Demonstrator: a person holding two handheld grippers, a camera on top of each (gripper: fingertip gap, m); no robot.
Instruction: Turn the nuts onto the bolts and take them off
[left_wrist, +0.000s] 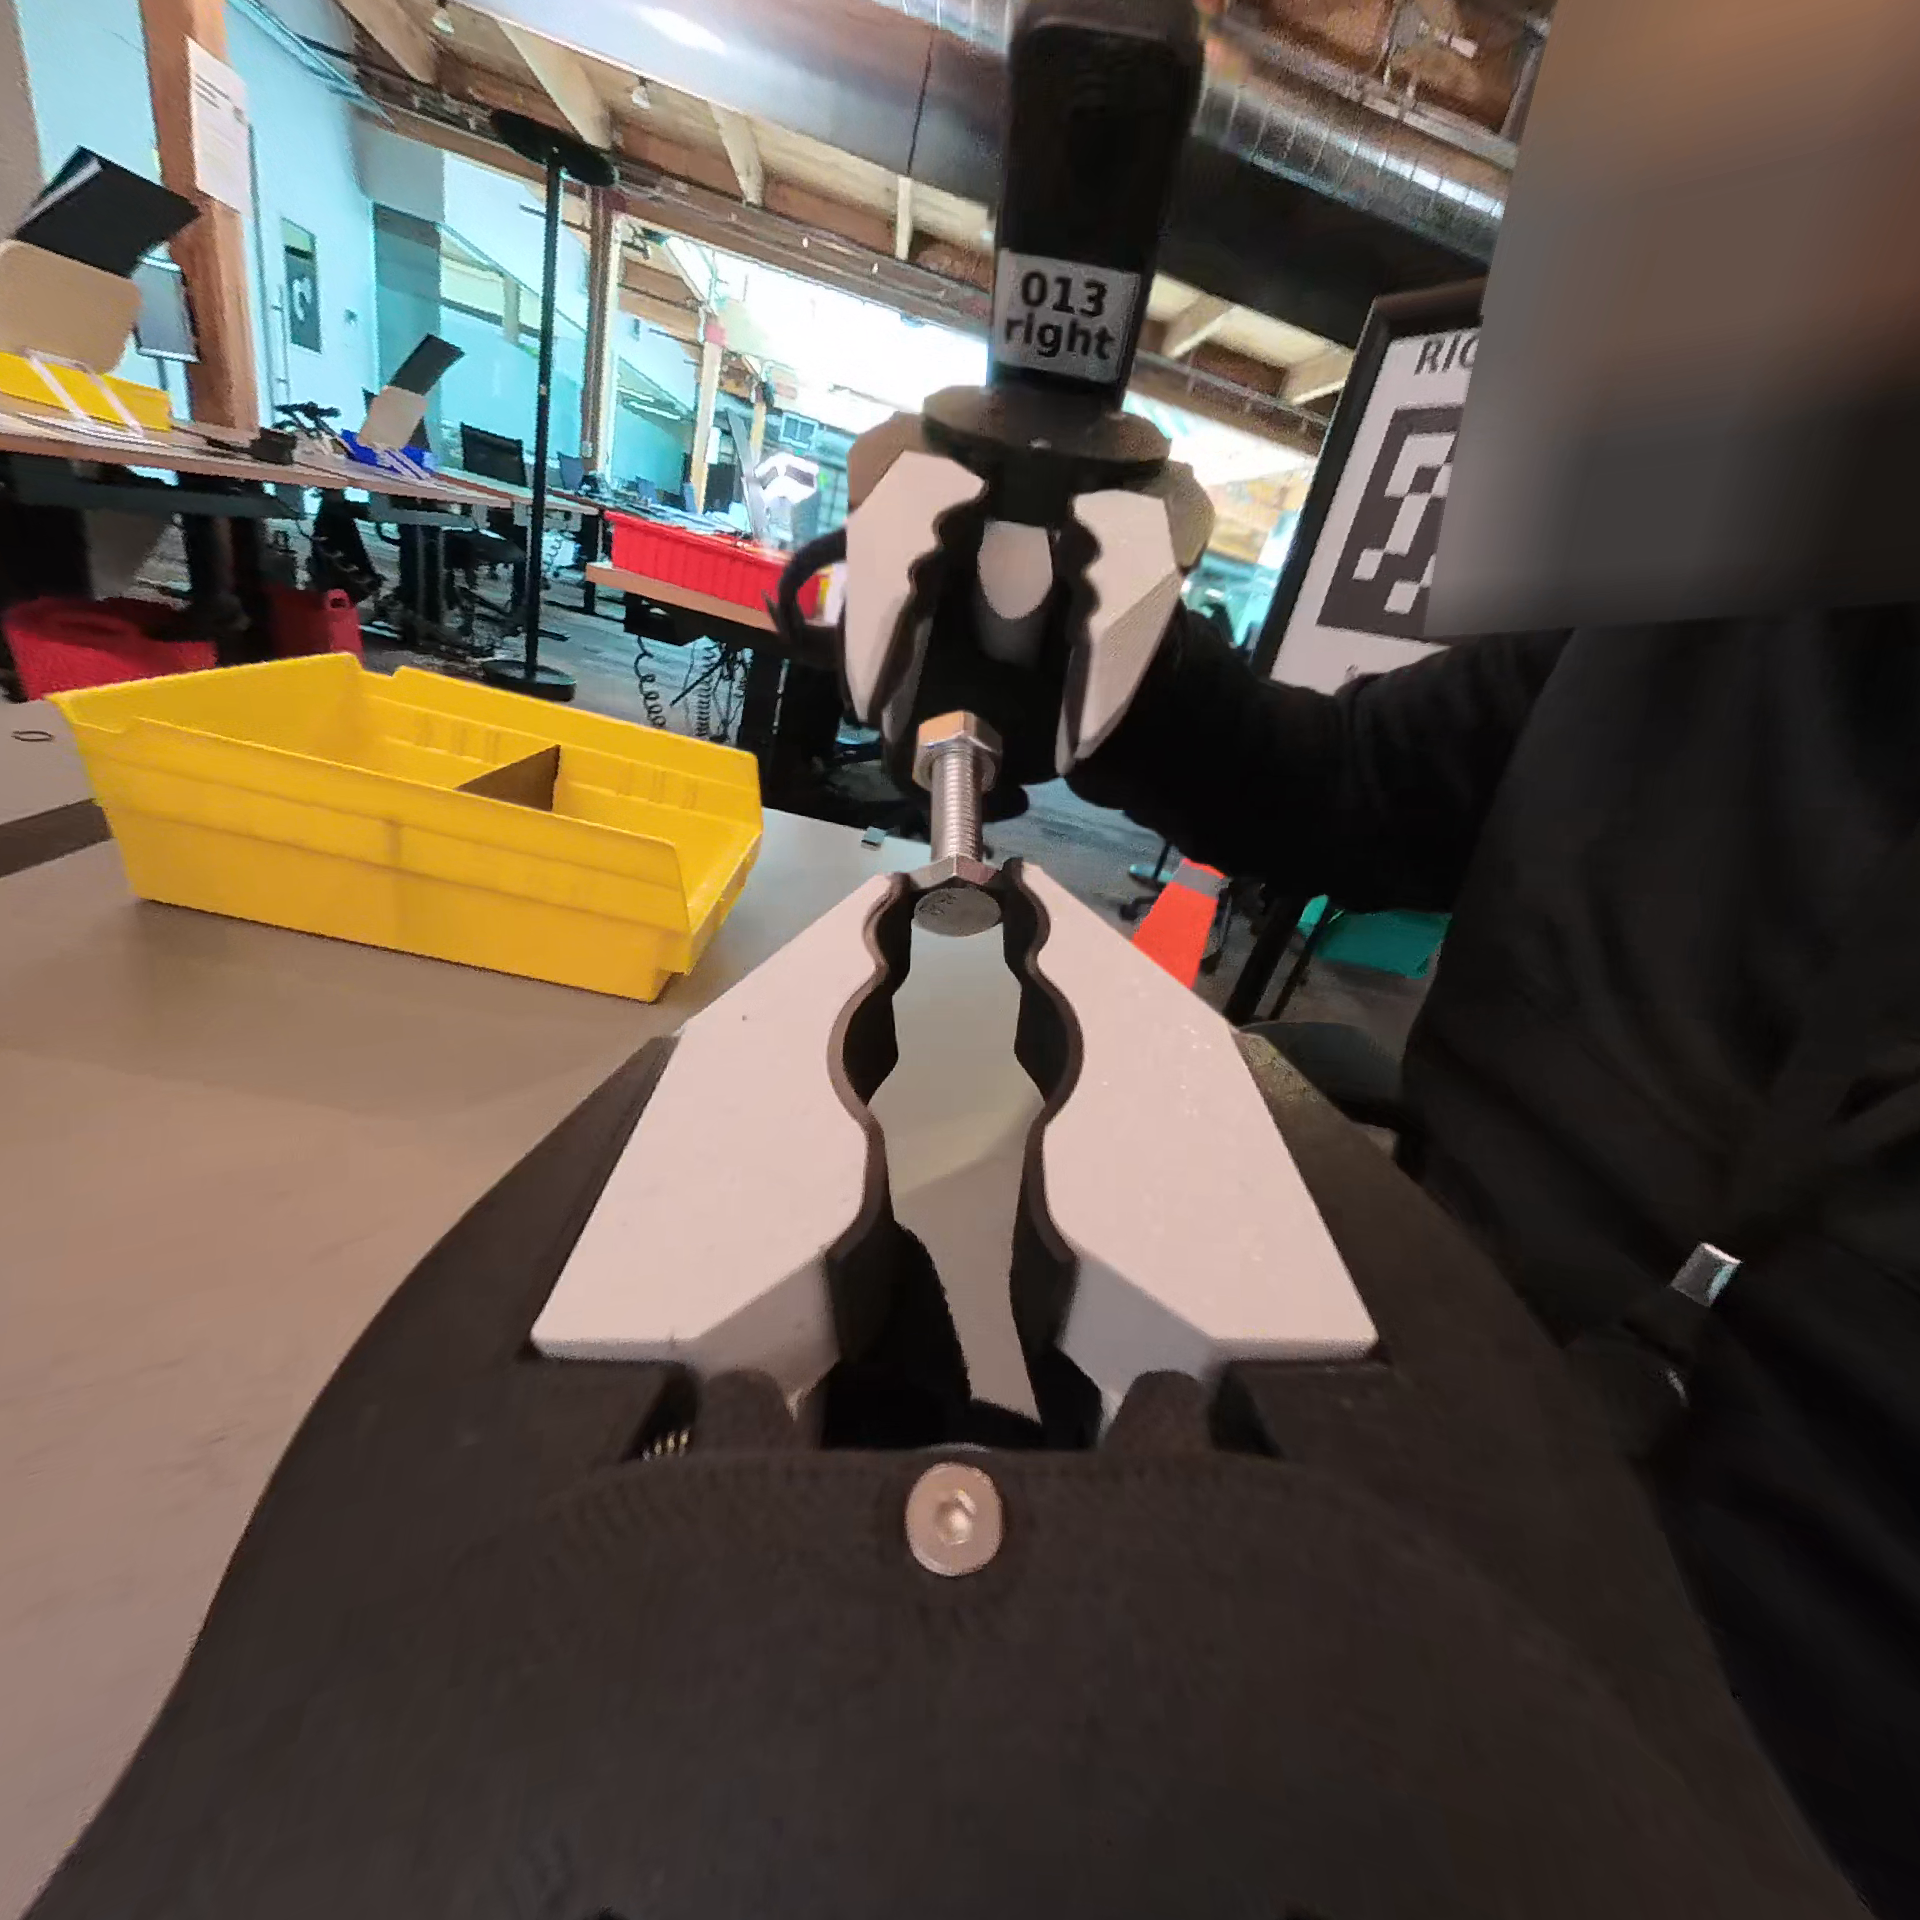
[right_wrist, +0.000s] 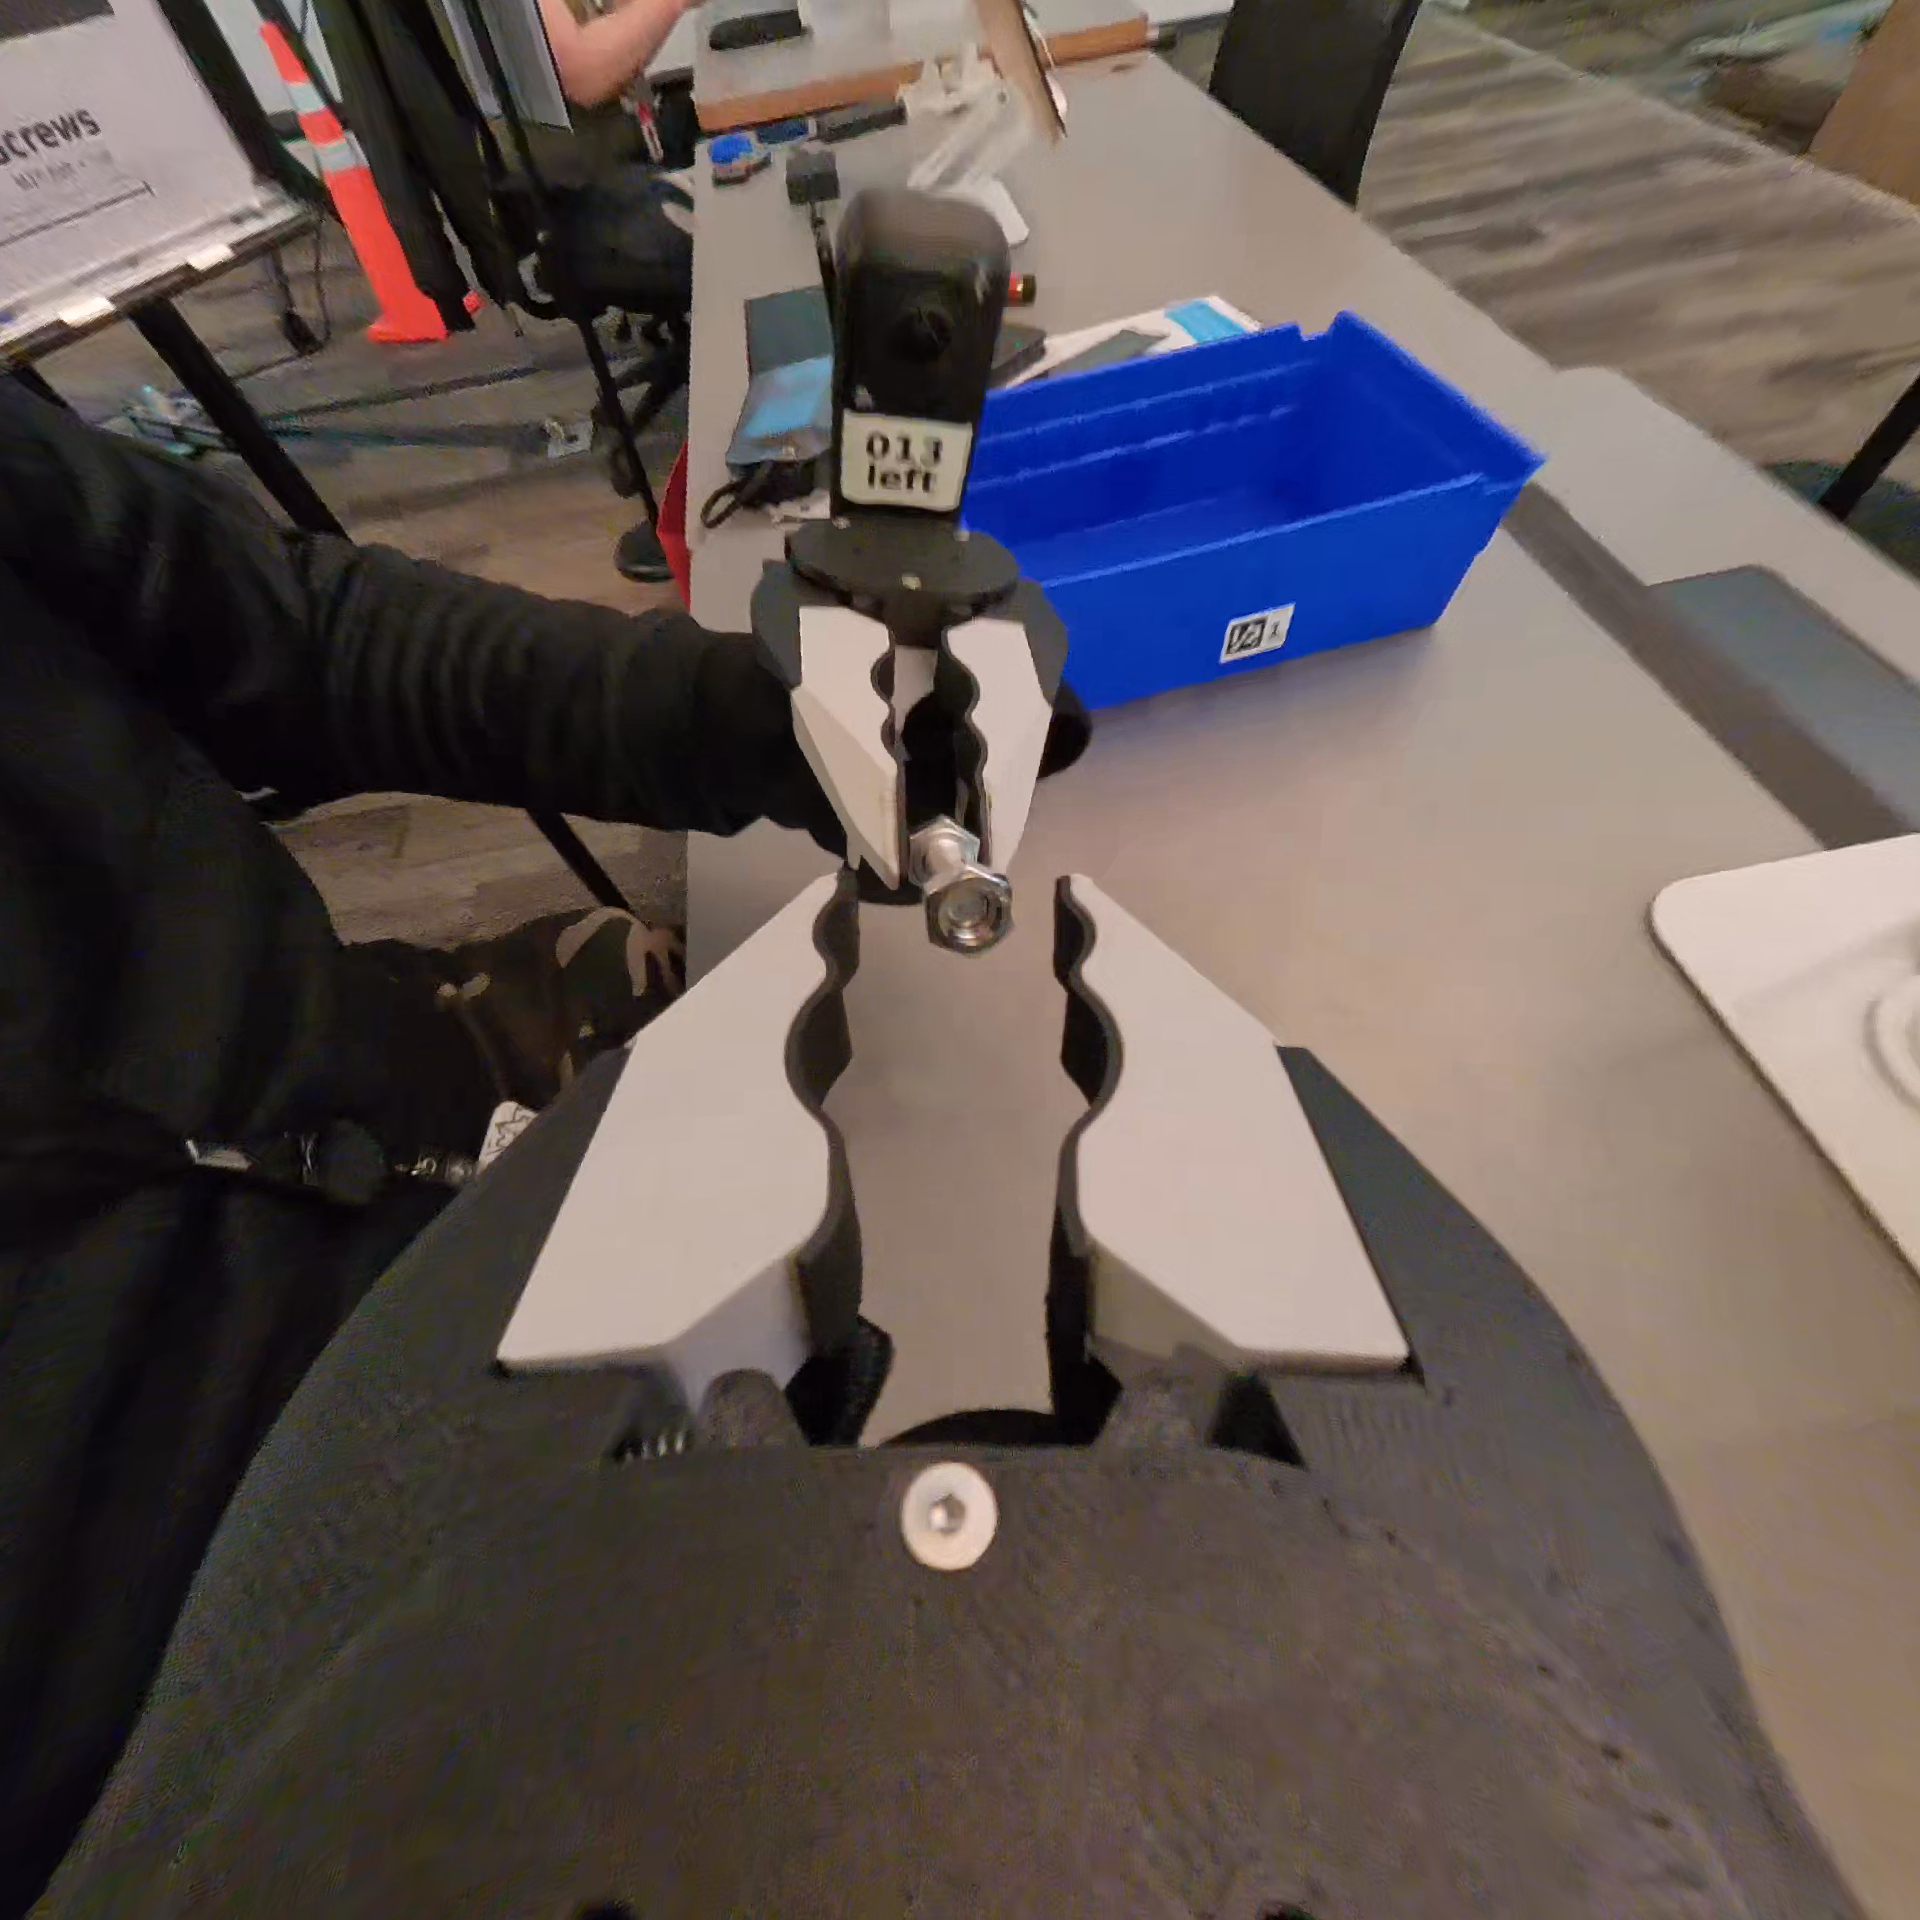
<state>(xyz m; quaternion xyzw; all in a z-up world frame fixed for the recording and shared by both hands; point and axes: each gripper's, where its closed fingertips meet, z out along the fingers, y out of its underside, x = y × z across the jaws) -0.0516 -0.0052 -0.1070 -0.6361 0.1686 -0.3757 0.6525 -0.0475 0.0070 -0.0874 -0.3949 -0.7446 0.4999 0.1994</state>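
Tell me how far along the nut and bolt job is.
Done: the nut sits at the bolt's free end. In hand: the left claw grips the bolt head; the right claw is open around the nut. Left: whether it's going on or off can't be told.

The bolt (left_wrist: 952, 821) looked like bright, glossy metal with a threaded shank, and the nut (right_wrist: 968, 916) shared that shiny steel finish. The left gripper (left_wrist: 956, 894) had smooth, matt pale-grey plastic fingers (left_wrist: 748, 1143) lined with matt black wavy inserts, set in a rough, layered black plastic body. The right gripper (right_wrist: 961, 894) looked the same. The yellow bin (left_wrist: 416, 821) and blue bin (right_wrist: 1247, 520) were smooth moulded plastic with a slight sheen. The bench (right_wrist: 1351, 935) was a smooth, matt grey surface. The sleeve (right_wrist: 468, 686) was matt black cloth.
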